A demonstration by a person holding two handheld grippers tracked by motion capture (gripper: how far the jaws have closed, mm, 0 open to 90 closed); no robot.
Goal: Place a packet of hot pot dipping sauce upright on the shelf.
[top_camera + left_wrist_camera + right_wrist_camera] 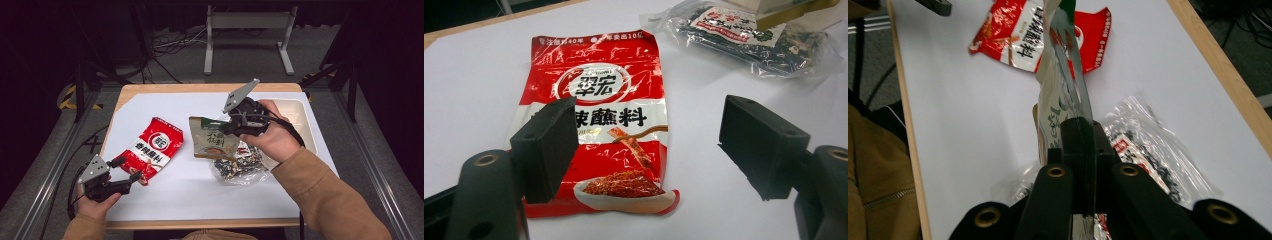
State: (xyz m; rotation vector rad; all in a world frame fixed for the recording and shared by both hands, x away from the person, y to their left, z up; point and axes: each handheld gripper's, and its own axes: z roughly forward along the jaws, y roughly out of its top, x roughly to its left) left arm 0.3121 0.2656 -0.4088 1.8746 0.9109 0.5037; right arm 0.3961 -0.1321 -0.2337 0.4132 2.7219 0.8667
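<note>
Between your right gripper's (1079, 150) clenched jaws, the edge of a green-and-white packet (212, 137) stands pinched, lifted above a clear bag of dark dried food (240, 165) on the white tabletop (195, 187). At the table's near left corner, your left gripper (649, 145) hangs with jaws spread wide and nothing between them, just short of the bottom edge of a red seasoning pouch (604, 115) lying flat. A white tray (300, 120) sits at the far right, behind your right hand (275, 137).
</note>
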